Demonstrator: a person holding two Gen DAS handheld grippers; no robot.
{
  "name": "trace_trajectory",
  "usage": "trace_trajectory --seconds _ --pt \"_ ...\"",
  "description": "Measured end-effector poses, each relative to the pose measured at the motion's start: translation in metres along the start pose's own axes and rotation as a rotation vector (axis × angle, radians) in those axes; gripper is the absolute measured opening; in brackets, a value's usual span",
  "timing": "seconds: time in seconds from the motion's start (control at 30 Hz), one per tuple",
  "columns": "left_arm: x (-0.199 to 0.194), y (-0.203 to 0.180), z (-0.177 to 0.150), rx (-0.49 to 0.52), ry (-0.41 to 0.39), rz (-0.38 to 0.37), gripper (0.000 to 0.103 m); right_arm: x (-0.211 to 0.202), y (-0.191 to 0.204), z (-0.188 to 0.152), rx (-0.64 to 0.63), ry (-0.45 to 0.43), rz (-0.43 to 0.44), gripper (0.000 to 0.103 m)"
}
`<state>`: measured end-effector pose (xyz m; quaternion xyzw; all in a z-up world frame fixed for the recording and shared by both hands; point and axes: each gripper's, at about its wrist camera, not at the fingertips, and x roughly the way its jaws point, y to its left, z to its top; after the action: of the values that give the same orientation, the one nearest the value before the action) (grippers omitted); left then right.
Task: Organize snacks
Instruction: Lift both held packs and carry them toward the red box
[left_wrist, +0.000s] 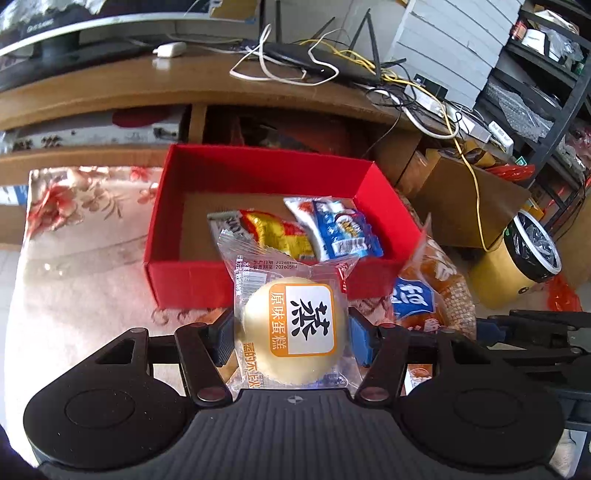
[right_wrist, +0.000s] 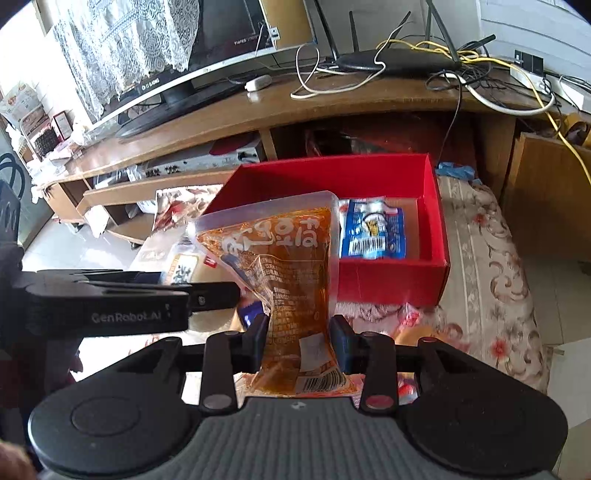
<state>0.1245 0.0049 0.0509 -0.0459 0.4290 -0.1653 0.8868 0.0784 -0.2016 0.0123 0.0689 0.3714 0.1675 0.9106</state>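
My left gripper (left_wrist: 291, 332) is shut on a round yellow cake in a clear wrapper (left_wrist: 291, 332), held above the cloth in front of the red box (left_wrist: 192, 280). Inside the box lie a red-yellow snack packet (left_wrist: 273, 230) and a blue-white packet (left_wrist: 340, 230). My right gripper (right_wrist: 299, 339) is shut on an orange snack bag (right_wrist: 288, 266), lifted just before the red box (right_wrist: 388, 280). The blue-white packet (right_wrist: 373, 232) shows in the box behind it. The orange bag (left_wrist: 436, 291) appears at the right of the left wrist view, and the left gripper's body (right_wrist: 110, 306) at the left of the right wrist view.
A floral cloth (left_wrist: 74, 258) covers the surface under the box. Behind stands a wooden TV cabinet (right_wrist: 332, 99) with a monitor (right_wrist: 192, 55), a router (left_wrist: 325, 59) and tangled cables. A bin with a liner (left_wrist: 524, 254) stands at the right.
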Motion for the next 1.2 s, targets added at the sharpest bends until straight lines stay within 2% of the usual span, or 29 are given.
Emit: trace_trajectory --seconds 0.23,0.4,0.53,0.63,0.7,0.83,0.93,1.03,1.1,1.13,1.2 --pt "0.004 -0.012 0.012 0.048 -0.039 0.029 0.066 0.004 -0.005 0.016 0.005 -0.023 0.002 0.036" --pt "0.007 -0.017 0.021 0.059 -0.056 0.034 0.055 0.009 -0.007 0.025 0.005 -0.032 0.003 0.036" --pt "0.012 -0.015 0.024 0.064 -0.046 0.034 0.055 0.014 -0.009 0.028 0.001 -0.024 0.002 0.036" --pt "0.014 -0.012 0.018 0.067 -0.019 0.032 0.063 0.015 -0.012 0.025 -0.002 -0.016 -0.003 0.035" --pt "0.015 -0.007 0.011 0.055 0.003 0.043 0.075 0.015 -0.015 0.023 0.000 -0.010 -0.006 0.035" --pt "0.025 0.003 -0.005 0.012 0.074 0.056 0.076 0.014 -0.022 0.022 0.015 -0.007 -0.006 0.035" --pt "0.040 0.006 -0.011 -0.042 0.116 0.068 0.087 0.012 -0.020 0.022 0.013 -0.008 0.012 0.035" --pt "0.058 0.009 -0.016 -0.074 0.154 0.101 0.088 0.013 -0.017 0.021 0.004 0.002 0.022 0.035" --pt "0.070 0.014 -0.020 -0.120 0.179 0.090 0.087 0.014 -0.016 0.019 -0.006 0.010 0.023 0.035" --pt "0.069 0.013 -0.021 -0.110 0.167 0.095 0.085 0.015 -0.015 0.018 -0.012 0.013 0.022 0.035" --pt "0.065 0.009 -0.021 -0.075 0.171 0.094 0.066 0.015 -0.016 0.018 -0.015 0.013 0.019 0.035"
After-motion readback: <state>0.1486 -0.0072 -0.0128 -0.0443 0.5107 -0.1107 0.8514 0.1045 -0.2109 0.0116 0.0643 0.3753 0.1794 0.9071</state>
